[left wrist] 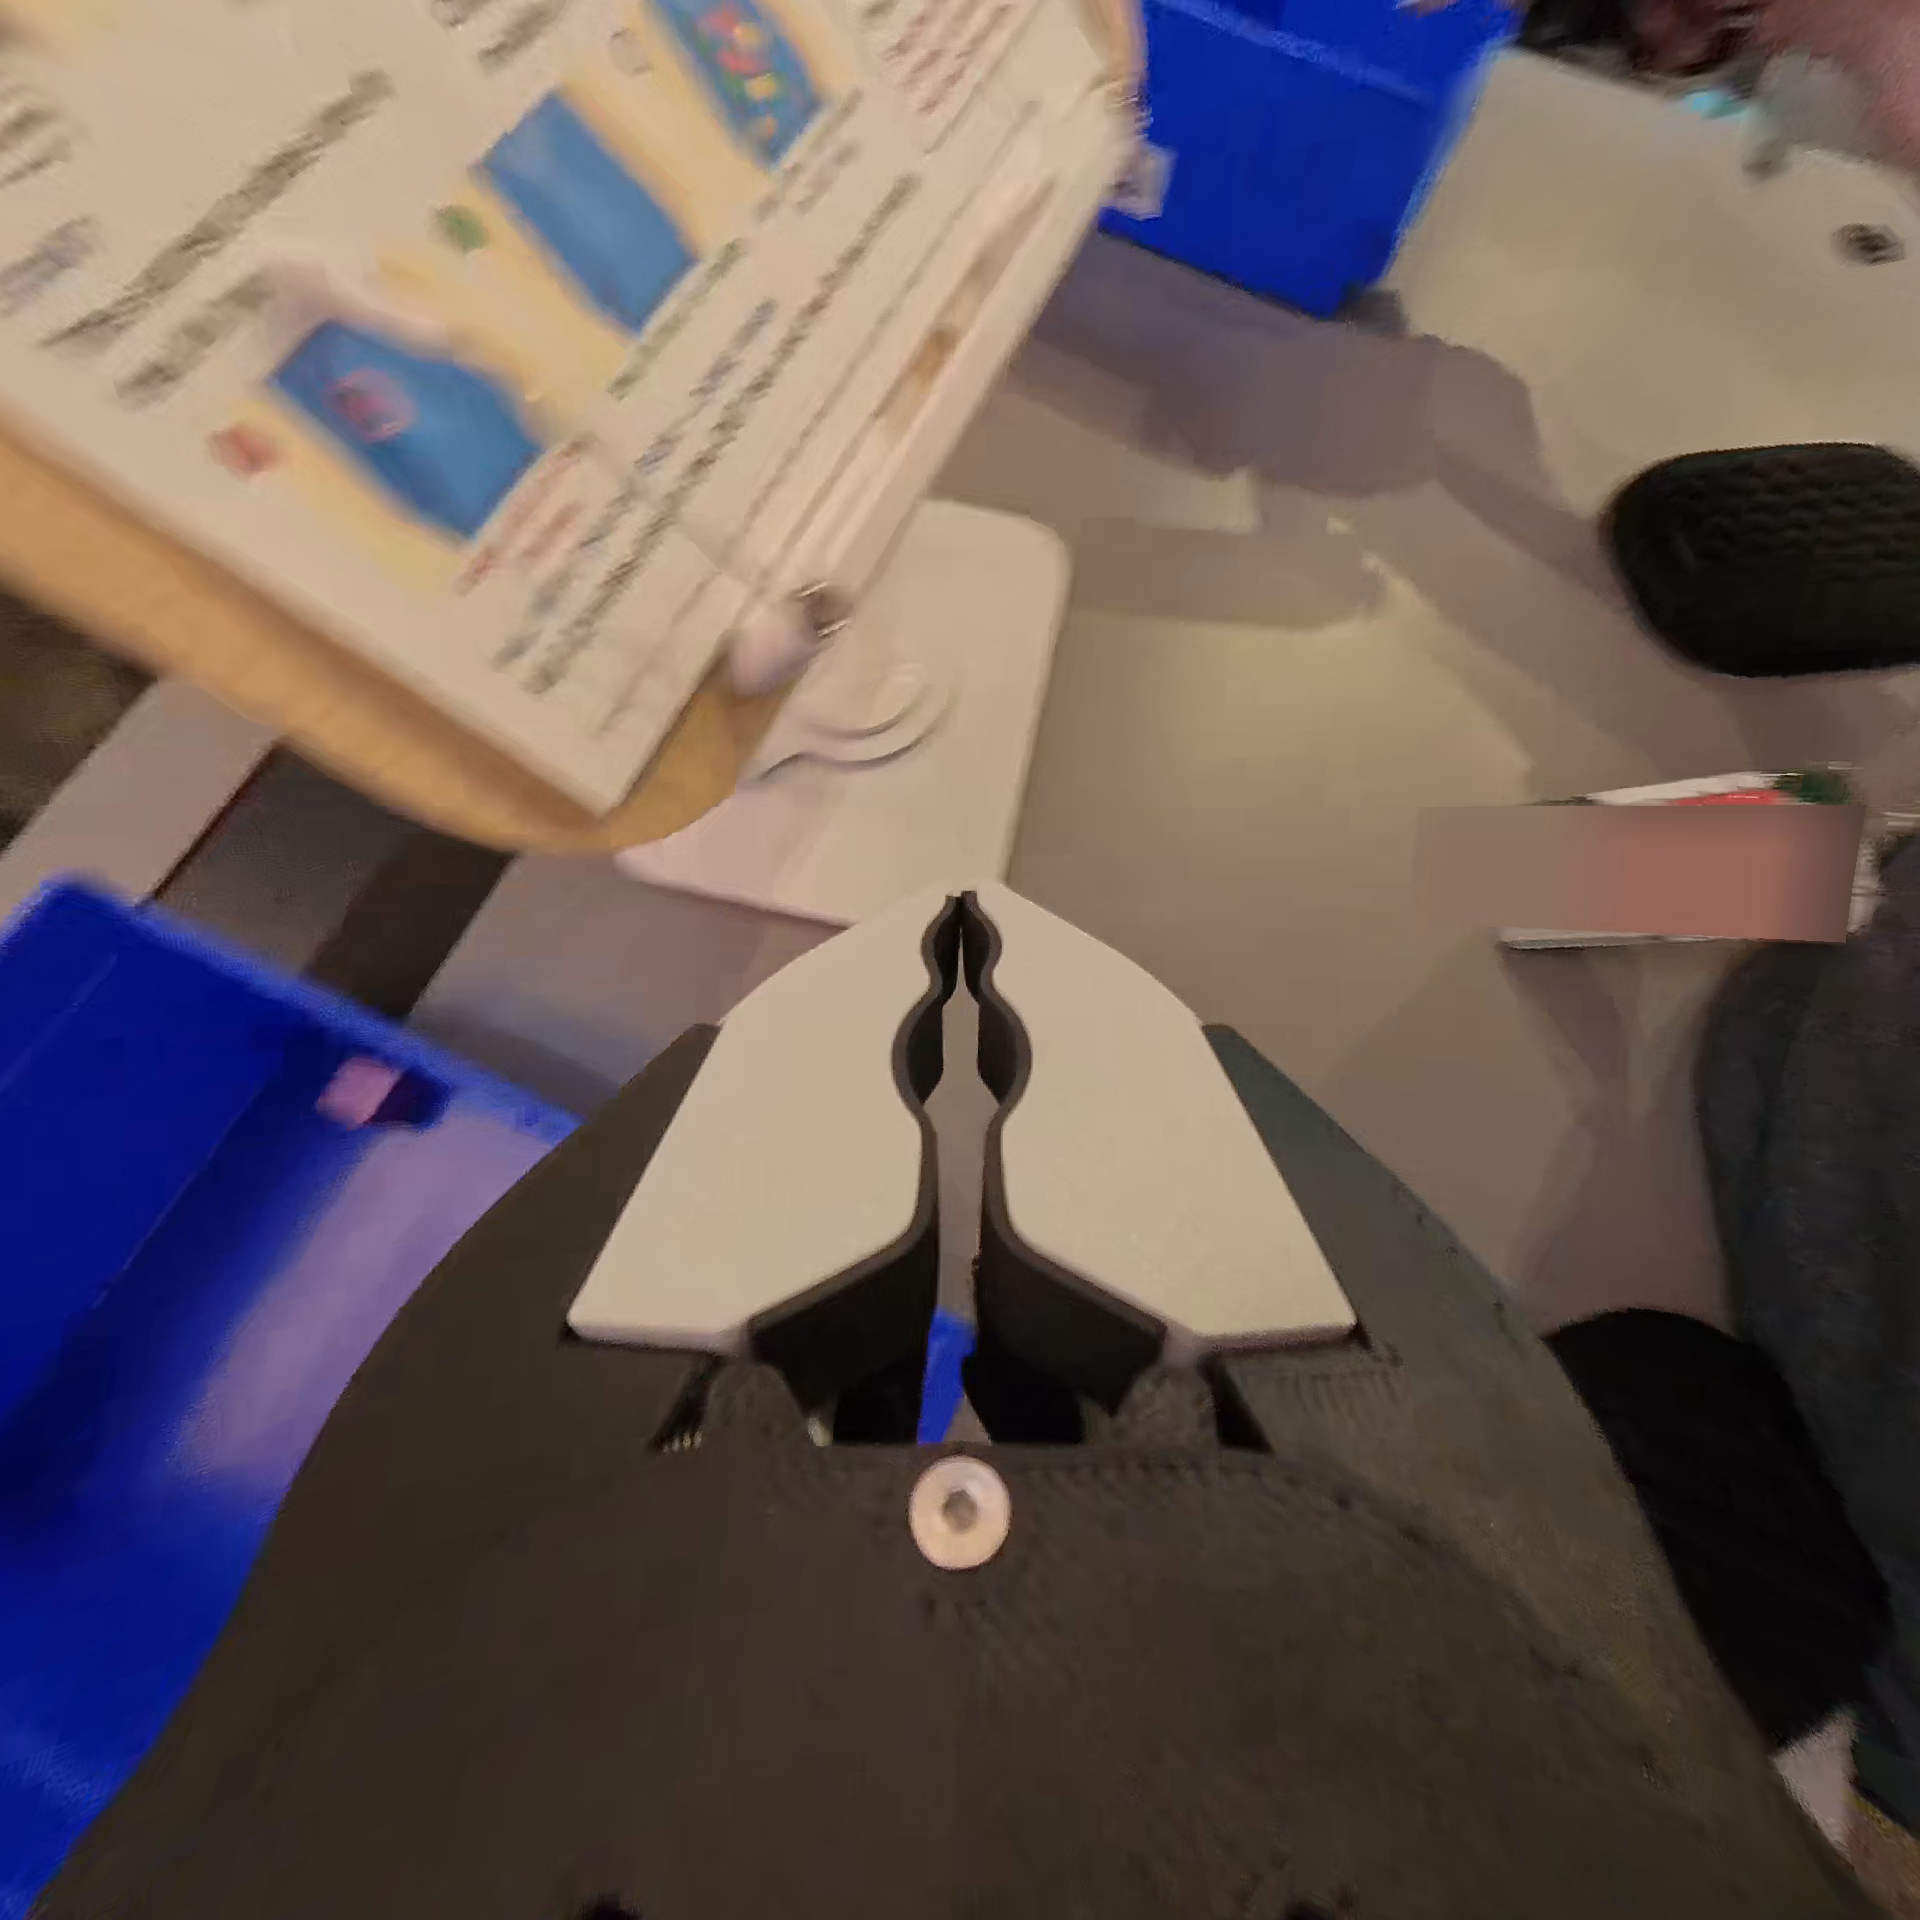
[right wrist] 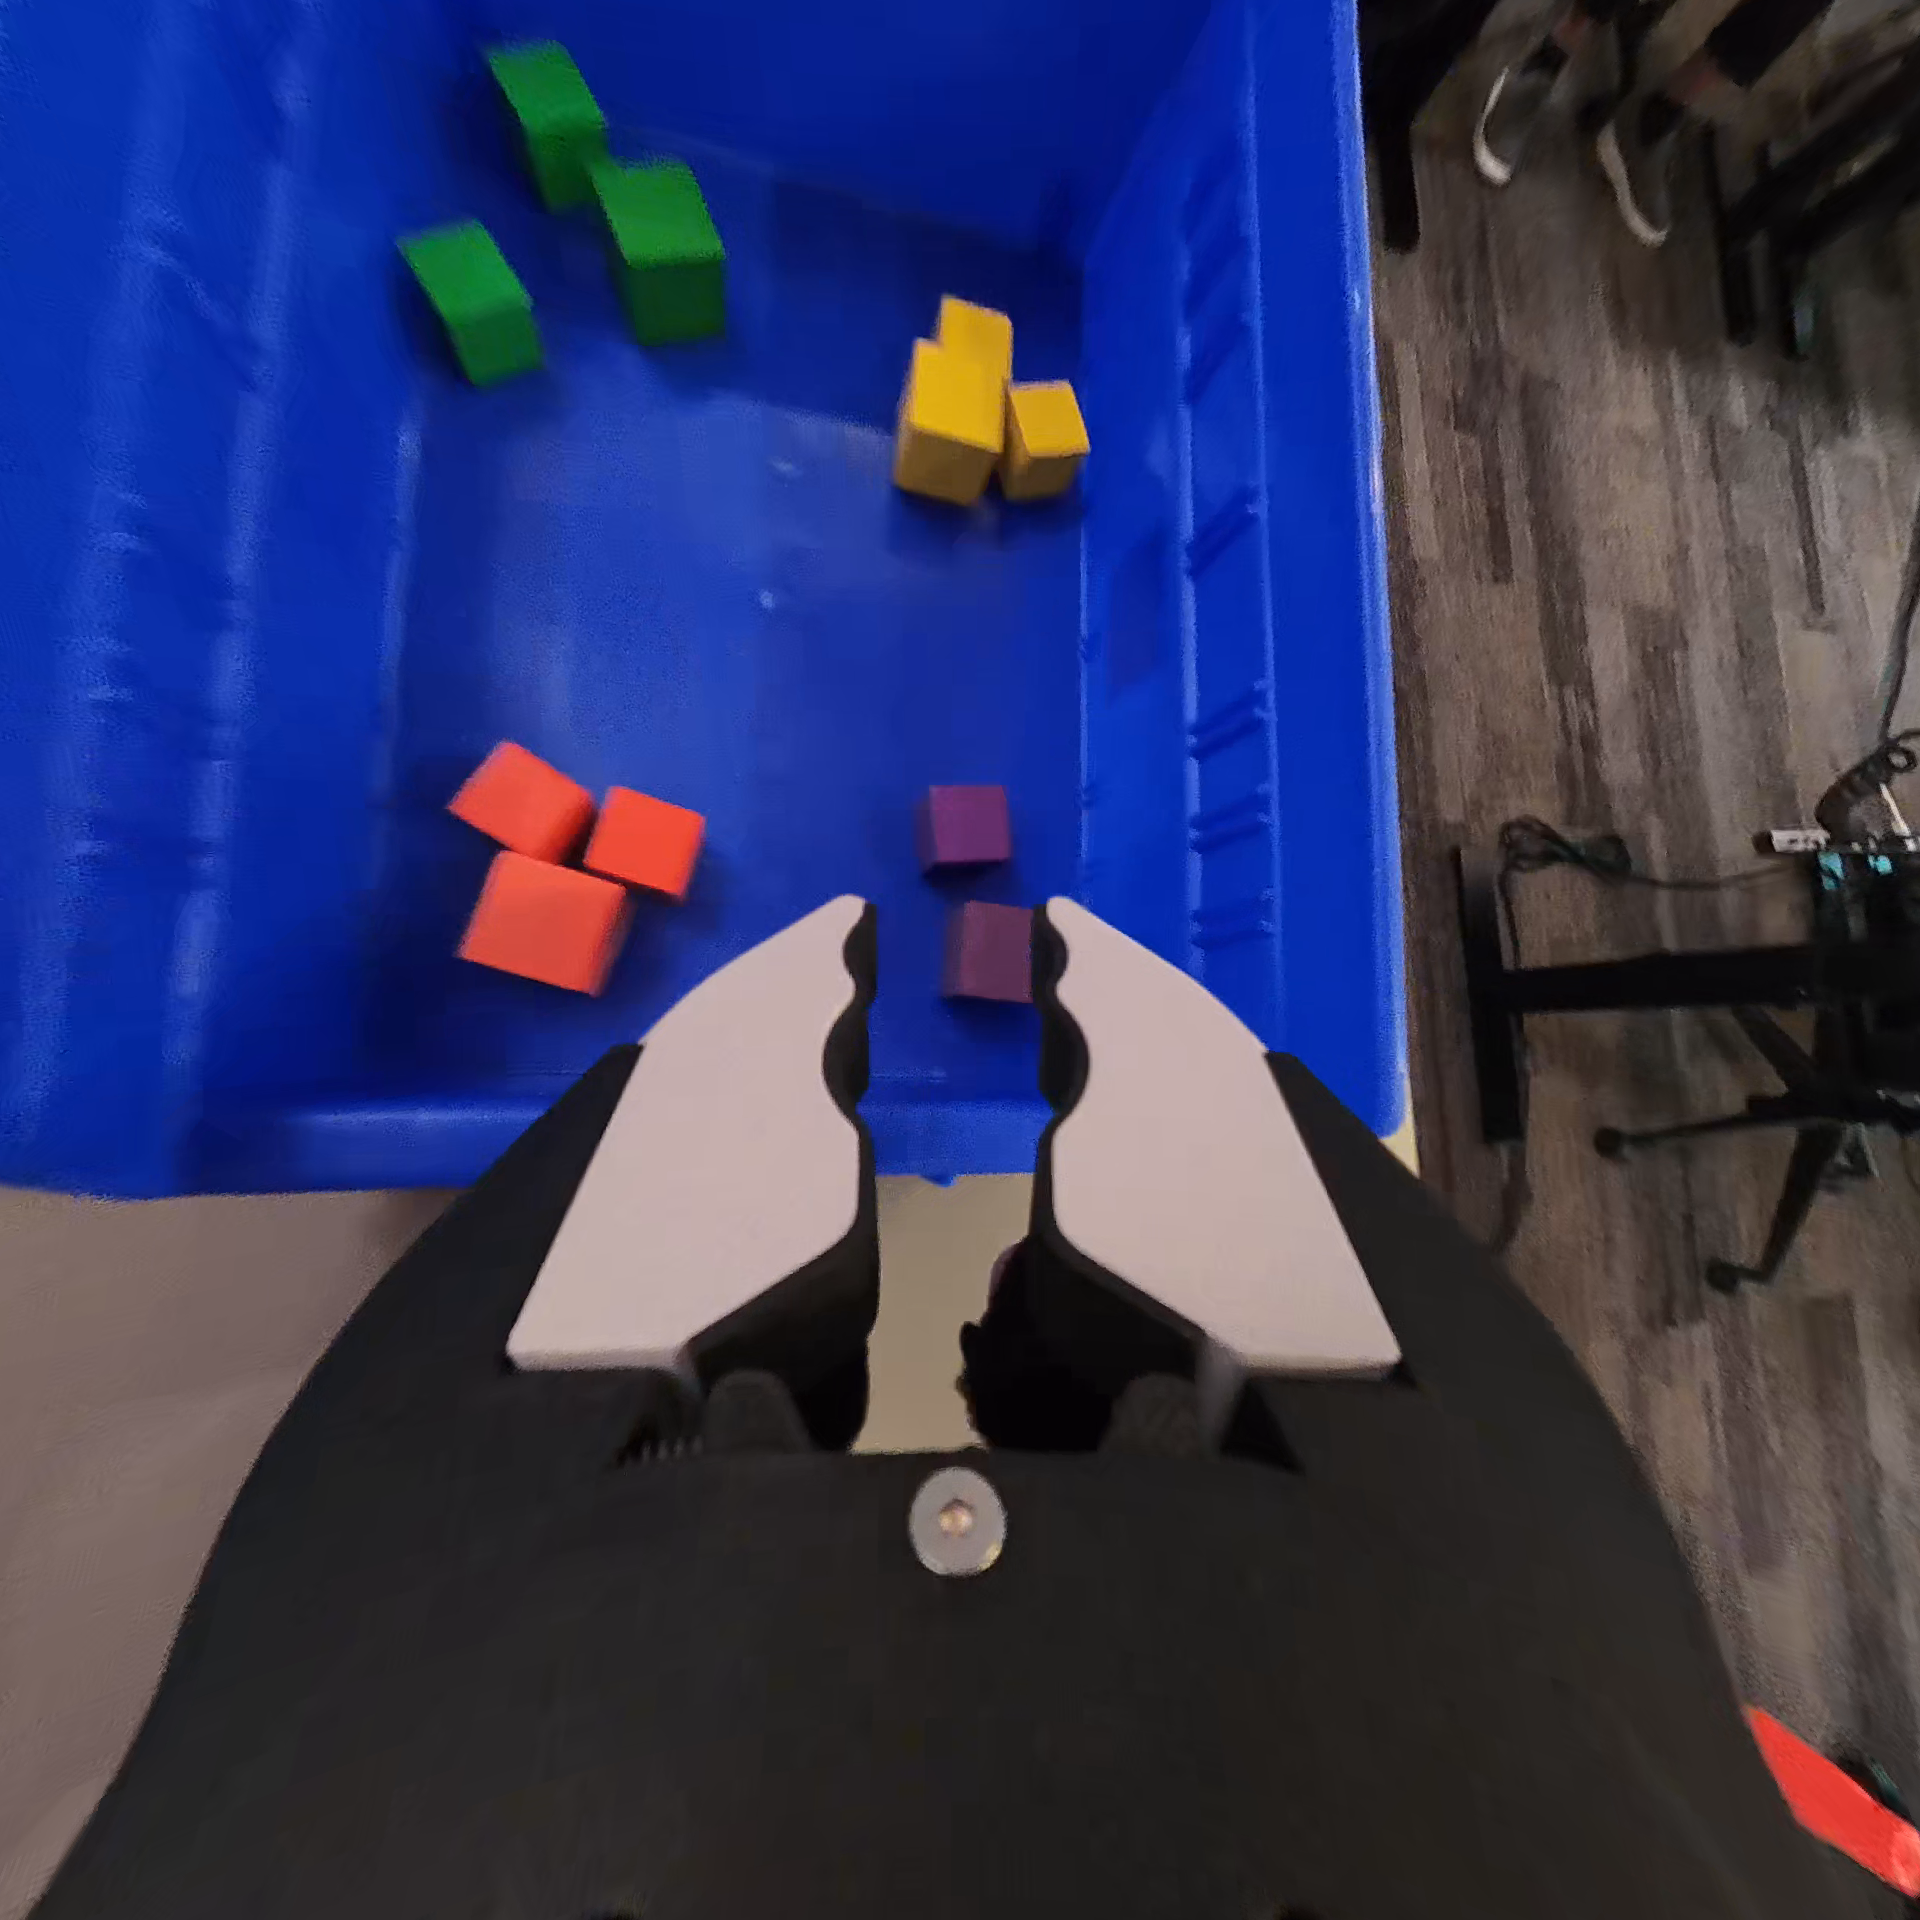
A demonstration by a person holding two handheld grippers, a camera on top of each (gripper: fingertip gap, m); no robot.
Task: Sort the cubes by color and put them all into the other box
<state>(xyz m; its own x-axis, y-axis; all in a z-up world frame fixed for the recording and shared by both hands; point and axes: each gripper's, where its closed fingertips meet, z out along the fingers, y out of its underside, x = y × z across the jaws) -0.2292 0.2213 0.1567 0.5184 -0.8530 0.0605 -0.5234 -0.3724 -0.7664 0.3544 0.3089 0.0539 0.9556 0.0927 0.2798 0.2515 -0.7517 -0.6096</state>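
Progress: blue box (right wrist: 1226,623) holds green 11 o'clock, yellow 1 o'clock, red 8 o'clock, purple cubes (right wrist: 966,826) centre | right gripper (right wrist: 954,940) fingers released, empty | left gripper (left wrist: 961,909) fingers clenched, empty | remaining: one purple cube (left wrist: 358,1091) in other box (left wrist: 156,1195).

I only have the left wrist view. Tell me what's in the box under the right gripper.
Observer: Four colour groups in the blue box: three green cubes, three yellow, three red, two purple.
Operator: Report the right gripper.
Observer: The right gripper is open above the box; a purple cube shows between its fingertips, clear of the left finger.
Operator: Where are the reds?
Observer: Near left, touching each other.
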